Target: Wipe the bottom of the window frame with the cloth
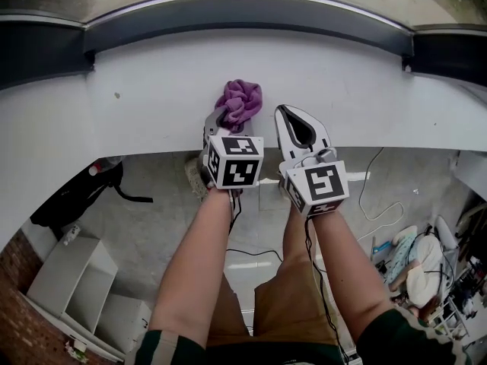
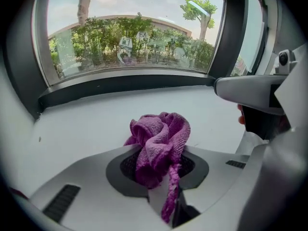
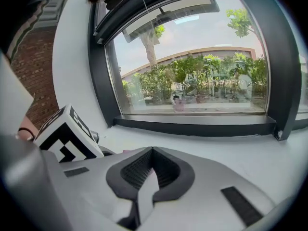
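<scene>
Left gripper (image 2: 159, 170) is clamped on the cloth (image 2: 161, 136), right gripper (image 3: 151, 165) is closed on nothing, and the window frame (image 2: 125, 83) looks unwiped so far.

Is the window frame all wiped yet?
Not yet. Done: the purple cloth is picked up, pinched in the left gripper. In hand: it's over the white sill, short of the dark bottom frame. The right gripper is shut and empty. Left: the wiping itself, it seems.

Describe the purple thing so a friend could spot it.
Find the white sill below the dark window frame. Near its front edge is a bunched purple cloth, pinched in the left gripper. Nothing else there is coloured or soft; the right gripper beside it is empty.
</scene>
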Available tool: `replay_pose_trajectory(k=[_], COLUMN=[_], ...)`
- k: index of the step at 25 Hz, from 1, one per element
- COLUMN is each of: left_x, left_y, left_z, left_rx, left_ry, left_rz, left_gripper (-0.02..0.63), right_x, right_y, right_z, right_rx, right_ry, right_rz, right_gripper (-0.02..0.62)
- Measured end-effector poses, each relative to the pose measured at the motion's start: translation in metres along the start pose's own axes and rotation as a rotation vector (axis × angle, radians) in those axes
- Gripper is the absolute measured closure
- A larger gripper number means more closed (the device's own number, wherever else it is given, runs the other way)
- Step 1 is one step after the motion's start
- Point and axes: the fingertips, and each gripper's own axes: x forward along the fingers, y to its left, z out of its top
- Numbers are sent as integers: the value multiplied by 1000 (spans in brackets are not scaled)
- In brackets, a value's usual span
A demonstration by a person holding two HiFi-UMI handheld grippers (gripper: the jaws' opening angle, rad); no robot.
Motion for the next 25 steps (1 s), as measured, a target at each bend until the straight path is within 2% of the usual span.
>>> replay_pose_trajectory(k=[11,16,22,25], left_x=[-15,-25,-41,-50], left_y=[67,104,150,173], left_z=[-15,-26,-39,-46], left_rx=[-44,-55,-77,-114], left_ry=[8,18,14,14], left_rz=[29,55,98,115], left_gripper=[495,495,497,495], right_x=[42,60,82,90], right_y=[49,72,115,129], right_z=[14,18,31,35], right_rx=[-32,-39,-71,-80], right_ry=[16,64,38,49], right_rz=[54,57,157,172], right_gripper=[581,581,581,581])
